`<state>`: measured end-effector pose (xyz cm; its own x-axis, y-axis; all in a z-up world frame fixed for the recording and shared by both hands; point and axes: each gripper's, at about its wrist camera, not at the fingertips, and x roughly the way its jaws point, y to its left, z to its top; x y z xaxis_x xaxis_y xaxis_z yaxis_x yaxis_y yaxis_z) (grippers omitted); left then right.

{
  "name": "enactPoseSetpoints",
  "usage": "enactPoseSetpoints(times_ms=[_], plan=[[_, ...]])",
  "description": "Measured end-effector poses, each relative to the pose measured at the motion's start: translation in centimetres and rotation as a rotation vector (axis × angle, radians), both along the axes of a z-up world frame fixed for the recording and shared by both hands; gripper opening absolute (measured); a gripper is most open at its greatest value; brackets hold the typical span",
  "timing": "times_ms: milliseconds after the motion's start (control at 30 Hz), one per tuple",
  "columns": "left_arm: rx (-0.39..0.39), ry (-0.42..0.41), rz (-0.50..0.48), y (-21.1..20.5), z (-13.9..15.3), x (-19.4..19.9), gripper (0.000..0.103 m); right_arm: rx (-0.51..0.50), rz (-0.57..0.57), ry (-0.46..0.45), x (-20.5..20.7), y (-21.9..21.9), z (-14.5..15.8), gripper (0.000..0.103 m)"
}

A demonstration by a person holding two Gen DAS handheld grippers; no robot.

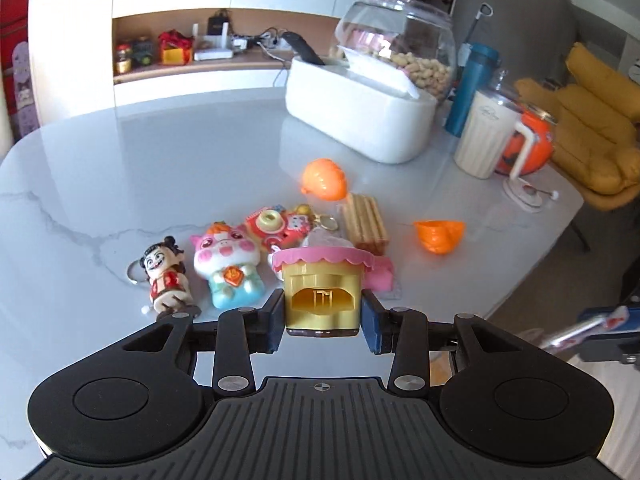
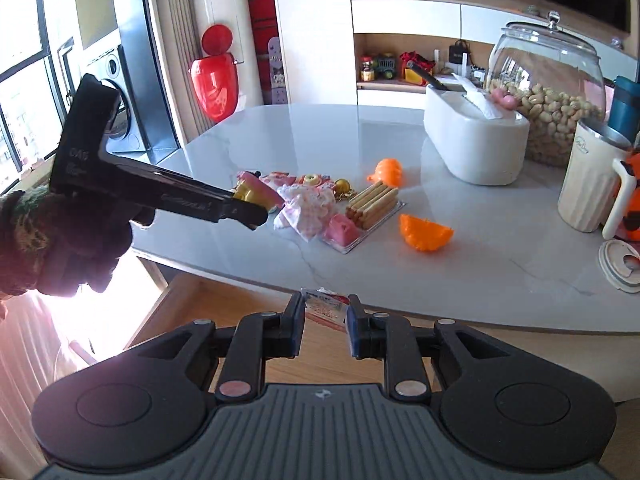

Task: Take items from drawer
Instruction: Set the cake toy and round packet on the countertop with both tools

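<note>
While both hand-held tools are raised over the table edge, each is seen loaded. The left gripper (image 1: pixel 322 314) is clamped on a small gold plastic cupcake-shaped toy with a pink scalloped rim (image 1: pixel 322 280), held upright, its blue pads (image 1: pixel 370 320) pressed to its two sides. The right gripper (image 2: pixel 323 320) is nearly closed, pinching a thin red-and-white printed sachet (image 2: pixel 325 307) by its edges. An open light wooden drawer (image 2: pixel 192 304) lies below and nearer than the right gripper, under the rim of the grey-white marble-pattern tabletop (image 2: pixel 480 264). A cluster of removed items lies ahead of both grippers: a pink piglet figure (image 1: pixel 226 264), a packet of tan wafer sticks (image 1: pixel 366 220), two orange plastic shell halves (image 1: pixel 439 235). The left gripper is judged nearer the cluster, the toy hanging just short of it, long axis vertical. Set-down forward and downward is expected; free tabletop lies right of the wafers.
</note>
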<state>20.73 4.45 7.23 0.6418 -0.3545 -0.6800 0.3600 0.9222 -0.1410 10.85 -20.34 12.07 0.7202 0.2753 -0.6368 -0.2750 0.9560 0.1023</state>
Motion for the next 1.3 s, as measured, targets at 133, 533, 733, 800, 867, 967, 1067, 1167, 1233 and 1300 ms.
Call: enactPoseSetpoints(times_ms=[133,533,733,800,867,967,1067,1167,1233,1300], plan=[[0.066,0.029,0.06,-0.7,-3.0,1.4,0.046,-0.016,-0.002,-0.02,-0.1,0.0,0.9,0.021],[-0.068,-0.234,0.095,3.0,-1.1,-2.4,0.045,-0.072,-0.015,-0.027,2.2,-0.4,3.4,0.021],[-0.097,-0.223,0.148,5.7,-0.1,-3.3,0.045,-0.047,-0.005,-0.024,6.8,-0.3,5.9,0.021],[-0.099,-0.231,0.19,6.8,0.4,-3.5,0.045,-0.021,0.005,0.015,9.2,-0.2,5.8,0.021],[-0.117,-0.24,0.217,7.8,1.0,-3.8,0.044,0.016,-0.002,0.076,11.7,-0.1,4.9,0.021],[-0.167,-0.227,0.216,8.9,1.6,-4.1,0.044,0.134,-0.015,0.233,16.2,-0.4,2.2,0.021],[-0.192,-0.204,0.189,8.9,1.7,-4.2,0.044,0.203,-0.04,0.289,19.9,0.0,0.4,0.019],[-0.166,-0.196,0.156,8.3,1.5,-4.3,0.044,0.118,-0.068,0.25,22.4,1.4,0.3,0.018],[-0.149,-0.191,0.139,7.9,1.3,-4.4,0.044,0.071,-0.075,0.22,23.0,2.3,0.5,0.019],[-0.144,-0.18,0.126,7.7,1.1,-4.5,0.044,0.042,-0.07,0.196,22.9,3.1,0.9,0.019]])
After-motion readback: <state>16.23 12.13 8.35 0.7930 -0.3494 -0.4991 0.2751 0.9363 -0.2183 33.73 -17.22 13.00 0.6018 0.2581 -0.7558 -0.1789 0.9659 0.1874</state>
